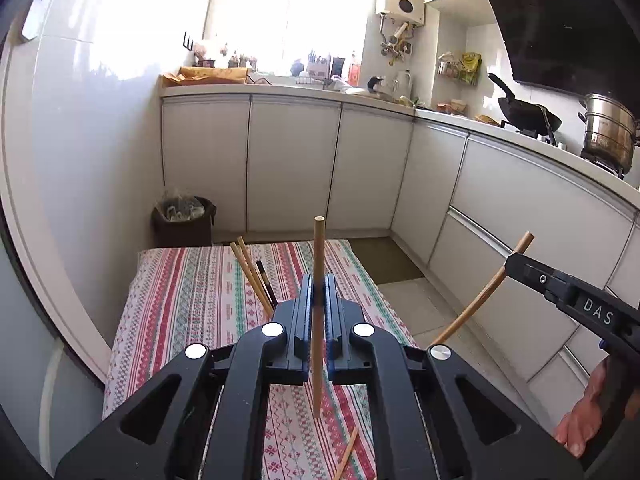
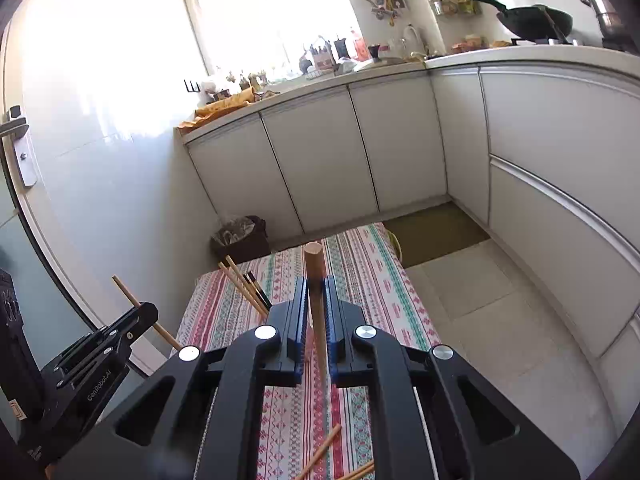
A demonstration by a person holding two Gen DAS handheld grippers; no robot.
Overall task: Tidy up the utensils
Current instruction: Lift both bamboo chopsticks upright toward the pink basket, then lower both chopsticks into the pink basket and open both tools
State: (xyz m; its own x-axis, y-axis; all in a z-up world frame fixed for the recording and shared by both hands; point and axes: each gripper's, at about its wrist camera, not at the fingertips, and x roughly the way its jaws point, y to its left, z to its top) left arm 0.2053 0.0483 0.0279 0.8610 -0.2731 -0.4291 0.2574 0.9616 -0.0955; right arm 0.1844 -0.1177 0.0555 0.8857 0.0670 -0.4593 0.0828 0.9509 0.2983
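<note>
My left gripper (image 1: 319, 280) is shut on a wooden chopstick (image 1: 318, 312) that stands upright between its jaws above the striped tablecloth (image 1: 192, 304). My right gripper (image 2: 317, 282) is shut on another wooden chopstick (image 2: 316, 280), also held upright. Each gripper shows in the other view: the right one (image 1: 516, 260) with its chopstick (image 1: 480, 292), the left one (image 2: 140, 312) with its chopstick (image 2: 128, 292). Several chopsticks (image 1: 252, 276) stand tilted behind my left gripper, their container hidden. Loose chopsticks (image 2: 320, 456) lie on the cloth near the front.
A brown bin (image 1: 182, 220) with a plastic bag stands on the floor beyond the table. White cabinets (image 1: 292, 160) run along the back and right. A wok (image 1: 528, 114) and steel pot (image 1: 608, 128) sit on the stove.
</note>
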